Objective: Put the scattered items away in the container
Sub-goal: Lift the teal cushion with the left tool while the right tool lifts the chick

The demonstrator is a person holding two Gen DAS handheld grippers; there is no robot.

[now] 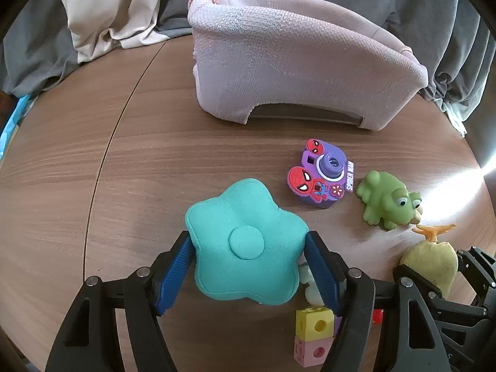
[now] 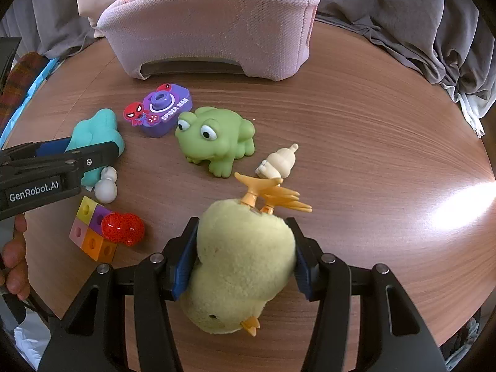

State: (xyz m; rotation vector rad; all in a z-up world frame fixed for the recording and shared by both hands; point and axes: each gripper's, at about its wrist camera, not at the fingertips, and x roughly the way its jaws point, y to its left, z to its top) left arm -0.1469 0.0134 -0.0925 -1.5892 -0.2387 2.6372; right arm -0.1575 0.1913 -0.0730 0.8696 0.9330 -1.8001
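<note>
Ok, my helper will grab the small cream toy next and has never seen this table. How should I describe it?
Start at the pink fabric basket at the back of the wooden table. Come forward to the green frog; the cream bottle-shaped toy lies just to its right, by the plush chick's orange feet. Unlike the white figure on the left, it has a nipple-like tip.

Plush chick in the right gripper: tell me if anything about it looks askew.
Yes. The plush chick sits upside down in the right gripper: its orange feet point away toward the pink basket, while its beak faces the camera. Nothing looks damaged.
</note>
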